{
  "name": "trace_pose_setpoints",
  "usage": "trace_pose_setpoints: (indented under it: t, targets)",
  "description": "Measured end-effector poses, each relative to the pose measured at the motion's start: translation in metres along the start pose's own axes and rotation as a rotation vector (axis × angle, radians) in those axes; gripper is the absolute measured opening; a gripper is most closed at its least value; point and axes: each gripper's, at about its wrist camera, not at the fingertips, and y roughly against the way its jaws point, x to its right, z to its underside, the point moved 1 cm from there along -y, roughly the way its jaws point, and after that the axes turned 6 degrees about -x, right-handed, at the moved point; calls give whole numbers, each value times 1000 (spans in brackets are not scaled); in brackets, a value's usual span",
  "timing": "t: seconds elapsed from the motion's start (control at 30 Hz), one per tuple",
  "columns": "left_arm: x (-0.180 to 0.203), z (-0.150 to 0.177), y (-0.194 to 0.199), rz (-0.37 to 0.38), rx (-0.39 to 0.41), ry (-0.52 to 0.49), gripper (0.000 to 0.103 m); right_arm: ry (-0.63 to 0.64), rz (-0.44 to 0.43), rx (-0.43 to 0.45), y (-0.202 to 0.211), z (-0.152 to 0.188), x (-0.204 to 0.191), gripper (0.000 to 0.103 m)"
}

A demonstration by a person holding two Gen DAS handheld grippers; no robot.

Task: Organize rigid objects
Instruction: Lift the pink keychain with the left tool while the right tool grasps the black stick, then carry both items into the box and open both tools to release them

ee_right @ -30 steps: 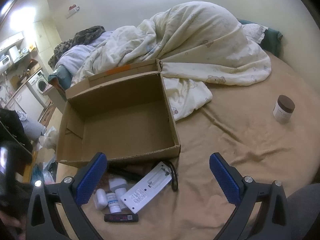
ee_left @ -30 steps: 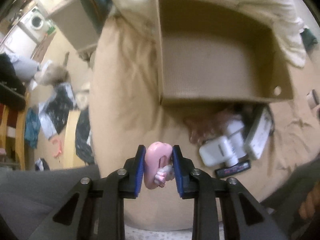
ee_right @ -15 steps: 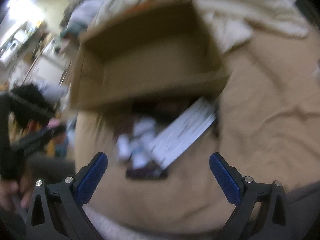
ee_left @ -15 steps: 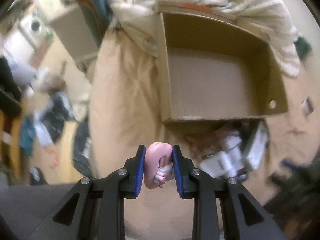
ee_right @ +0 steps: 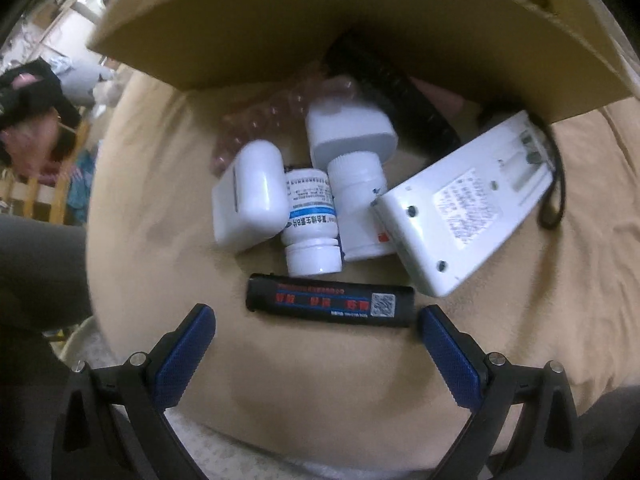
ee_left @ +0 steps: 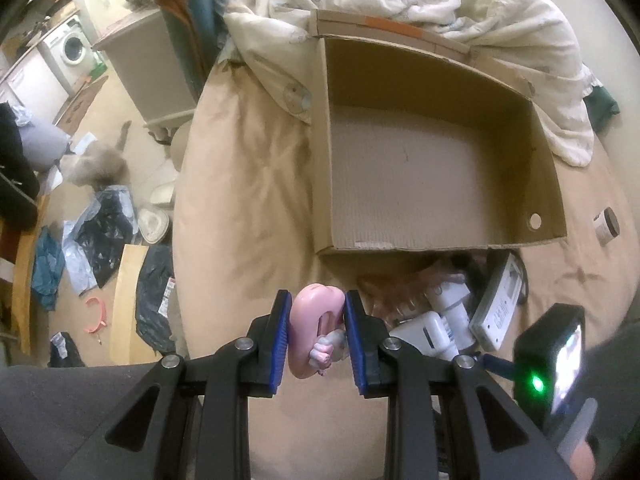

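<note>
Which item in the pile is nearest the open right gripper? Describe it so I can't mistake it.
Start at the cardboard box on the tan bedsheet; a pile lies against its near wall. At the pile's near edge, lying crosswise, is a black lighter. It is the only slim black bar with red print and a QR code; its neighbours are white.

Bed with tan sheet (ee_left: 248,184) fills most of the left wrist view, with a rumpled cream duvet (ee_left: 460,4) heaped at its far end. Left of the bed a beige nightstand (ee_left: 160,72), beyond it a white washing machine (ee_left: 72,48) by a pale wall; tan floor (ee_left: 100,128) littered with bags, clothes, slippers (ee_left: 154,222), a pink curved piece (ee_left: 97,314) and a leaning pale wood board (ee_left: 126,300). Dim warm indoor light; the right wrist view shows little of the room beyond the sheet.
</note>
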Motion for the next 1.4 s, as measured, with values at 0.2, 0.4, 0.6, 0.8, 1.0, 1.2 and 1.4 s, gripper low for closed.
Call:
trace_pose_setpoints:
  t: [0.2,0.4,0.6,0.8,1.0,1.2,1.4]
  targets:
    - [3,2,0,13,-7,-10,24,55,92,23,-14,0,-22,102]
    - [0,3,-4,-18,-5,13,24,90,92,53,-12,6,-39,87]
    - [-5,5,-2,-46,9,24,24,114,14,40,-4,21,-58,87]
    - [-5,7,1,-51,22,20,24,84,-71,67,19,34,-54,87]
    - [6,8,20,-36,94,-29,24,26,-123,141,49,25,-31,87]
    - [21,-8,50,-6,164,-68,24,4,-104,262,88,16,-9,87]
    - [40,-43,74,17,236,-98,24,1,-81,390,141,-3,33,87]
